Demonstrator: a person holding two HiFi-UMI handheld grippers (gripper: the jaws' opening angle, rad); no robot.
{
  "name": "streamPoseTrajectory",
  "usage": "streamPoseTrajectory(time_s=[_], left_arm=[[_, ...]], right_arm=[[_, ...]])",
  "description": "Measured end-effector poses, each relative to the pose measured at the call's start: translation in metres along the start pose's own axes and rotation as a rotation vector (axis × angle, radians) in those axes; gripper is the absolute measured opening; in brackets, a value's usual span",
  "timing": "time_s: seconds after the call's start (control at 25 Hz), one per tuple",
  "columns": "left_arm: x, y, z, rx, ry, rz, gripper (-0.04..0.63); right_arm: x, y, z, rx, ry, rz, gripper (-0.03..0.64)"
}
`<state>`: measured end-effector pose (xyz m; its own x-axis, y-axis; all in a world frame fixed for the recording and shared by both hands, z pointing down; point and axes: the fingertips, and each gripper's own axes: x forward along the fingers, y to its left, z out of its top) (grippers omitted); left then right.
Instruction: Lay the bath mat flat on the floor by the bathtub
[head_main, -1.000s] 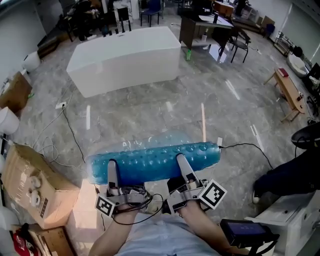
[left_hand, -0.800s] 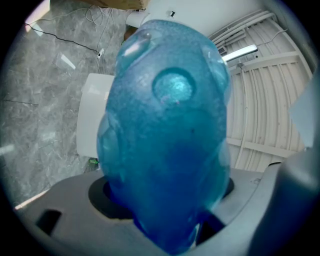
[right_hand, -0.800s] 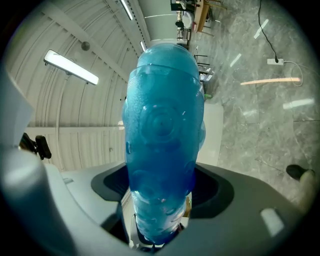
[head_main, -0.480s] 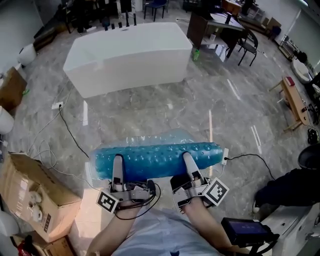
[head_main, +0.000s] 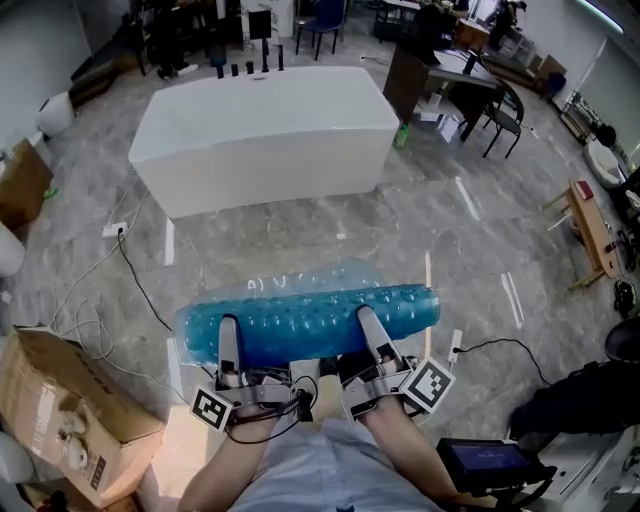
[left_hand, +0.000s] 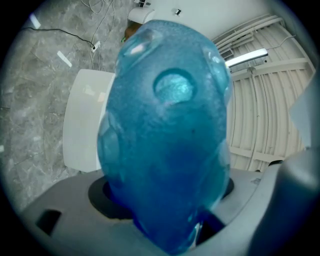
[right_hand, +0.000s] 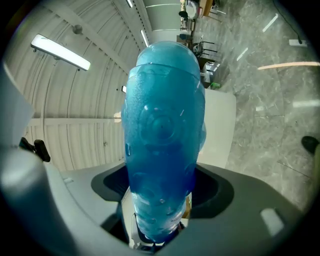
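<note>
The rolled bath mat (head_main: 310, 318) lies crosswise just in front of the person, clamped near its left end between the jaws of the left gripper (head_main: 228, 338) and right of its middle by the right gripper (head_main: 368, 325). Beyond it, well apart, the bathtub (head_main: 265, 135) stands across the floor (head_main: 330, 225). A bottle (head_main: 402, 135) stands beside the tub's right end, with a desk (head_main: 440, 75) and a chair (head_main: 500, 108) behind it. A bench (head_main: 590, 225) stands far right. On the left, a cable (head_main: 140, 280) runs from a socket block (head_main: 113, 229) near the tub towards a cardboard box (head_main: 70, 410) at lower left
</note>
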<state>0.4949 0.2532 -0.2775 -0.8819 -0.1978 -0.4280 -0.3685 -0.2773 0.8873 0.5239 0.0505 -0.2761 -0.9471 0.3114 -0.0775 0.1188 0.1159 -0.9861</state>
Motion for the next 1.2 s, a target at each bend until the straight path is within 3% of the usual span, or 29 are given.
streamPoseTrajectory(time_s=[0.32,0.68,0.92,1.2], left_arm=[[0.085,0.069,0.041,0.007,-0.028,0.062,0.360],[0.240,0.159,0.062,-0.007,-0.046,0.134,0.360],[0.335,0.178,0.075,0.009,-0.028,0.096,0.360],[0.404,0.203,0.100,-0.037,0.011,0.067,0.360]], right_arm=[[0.107,-0.045,0.028,0.033,0.032,-0.049,0.354],[0.263,-0.086,0.111,0.055,0.040,-0.101,0.354],[0.350,-0.078,0.153,0.046,0.037,-0.061,0.354],[0.414,-0.078,0.170,0.011,-0.023,-0.033,0.354]])
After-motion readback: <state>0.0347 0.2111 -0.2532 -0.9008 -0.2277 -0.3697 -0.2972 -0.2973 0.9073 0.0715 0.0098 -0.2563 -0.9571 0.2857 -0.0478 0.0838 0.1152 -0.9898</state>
